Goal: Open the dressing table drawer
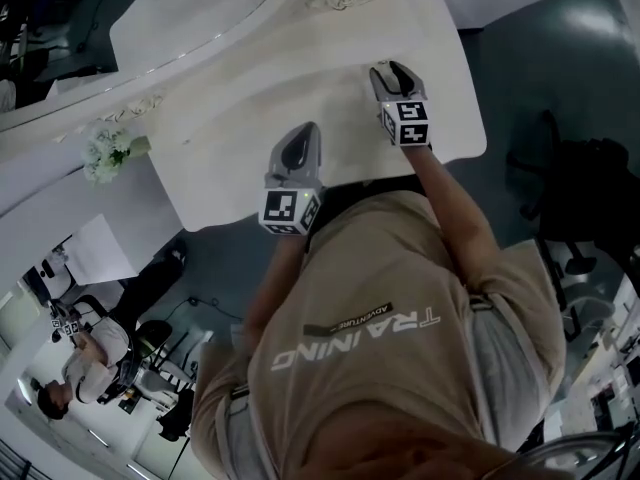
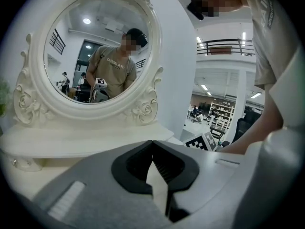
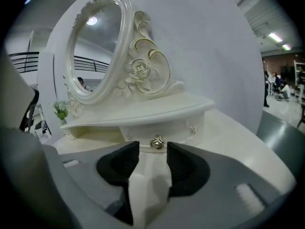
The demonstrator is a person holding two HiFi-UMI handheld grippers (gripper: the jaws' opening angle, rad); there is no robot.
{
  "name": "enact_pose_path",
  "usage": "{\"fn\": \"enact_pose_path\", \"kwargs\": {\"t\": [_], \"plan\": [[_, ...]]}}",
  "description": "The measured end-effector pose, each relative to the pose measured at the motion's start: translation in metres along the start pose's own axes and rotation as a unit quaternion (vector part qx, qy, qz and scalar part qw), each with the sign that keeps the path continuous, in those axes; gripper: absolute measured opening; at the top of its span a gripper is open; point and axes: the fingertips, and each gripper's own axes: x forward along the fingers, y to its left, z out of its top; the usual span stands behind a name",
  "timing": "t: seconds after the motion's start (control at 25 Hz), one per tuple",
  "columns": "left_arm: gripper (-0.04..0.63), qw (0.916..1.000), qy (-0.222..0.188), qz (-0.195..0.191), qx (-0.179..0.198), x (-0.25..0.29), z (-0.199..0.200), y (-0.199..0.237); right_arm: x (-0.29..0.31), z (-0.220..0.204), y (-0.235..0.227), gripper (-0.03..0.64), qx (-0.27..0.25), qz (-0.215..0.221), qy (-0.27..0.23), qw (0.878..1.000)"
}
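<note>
Beige shirt [image 1: 400, 318] of the person fills the near half of the head view. Beyond it both tools hang over the white dressing table [image 1: 230, 158]: left gripper [image 1: 303, 135] near the front edge, right gripper [image 1: 391, 71] further in and to the right. Oval mirror [image 1: 190, 8] at the far left, a small spray of flowers [image 1: 105, 153] at the table's left end. Drawer not visible from here.

Left gripper view: jaws closed, tips meeting, nothing between them, only pale tabletop showing through the slot behind. It points at the mirror [image 2: 95, 56], which reflects the person. Idle, well clear of the work.

Right gripper view: jaws spread. A small metal knob [image 3: 157, 141] sits at the centre of the closed drawer [image 3: 138, 131], tucked under the curved shelf [image 3: 143, 111] at the mirror's foot. Knob lines up with the gap, just past the pad tips. Whether a pad already grazes it is hard to call at this angle; likely not.

Step in hand, as I judge it: the approach to the knob.
- Ease straight forward until the knob lies between the ribbed pads, not at their very tips.
- Close firmly; the knob is small, rounded and probably slippery.
- Draw level toward the near edge. Any sideways or upward pull may jam the drawer or slip off.
</note>
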Motion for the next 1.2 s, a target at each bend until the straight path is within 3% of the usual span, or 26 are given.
{"fn": "enact_pose_path", "kwargs": {"t": [0.28,0.36,0.4,0.64,1.2], "plan": [[0.008,0.9999,0.007,0.014,-0.007,-0.022,-0.005,0.025,0.015,0.004,-0.003,0.183,-0.009,-0.041,0.011,0.999],[0.008,0.9998,0.004,0.017,-0.009,-0.027,-0.008,0.030,0.017,0.004,-0.005,0.159,-0.015,-0.050,0.016,0.999],[0.008,0.9998,0.002,0.018,-0.010,-0.029,-0.009,0.033,0.017,0.004,-0.006,0.104,-0.017,-0.052,0.017,0.998],[0.008,0.9994,-0.016,0.022,-0.019,-0.043,-0.005,0.032,0.008,-0.001,-0.004,0.103,-0.043,-0.048,0.035,0.997],[0.008,0.9987,-0.039,0.030,-0.014,-0.061,0.012,0.043,-0.028,-0.026,0.010,0.101,-0.050,-0.046,0.060,0.996]]}}
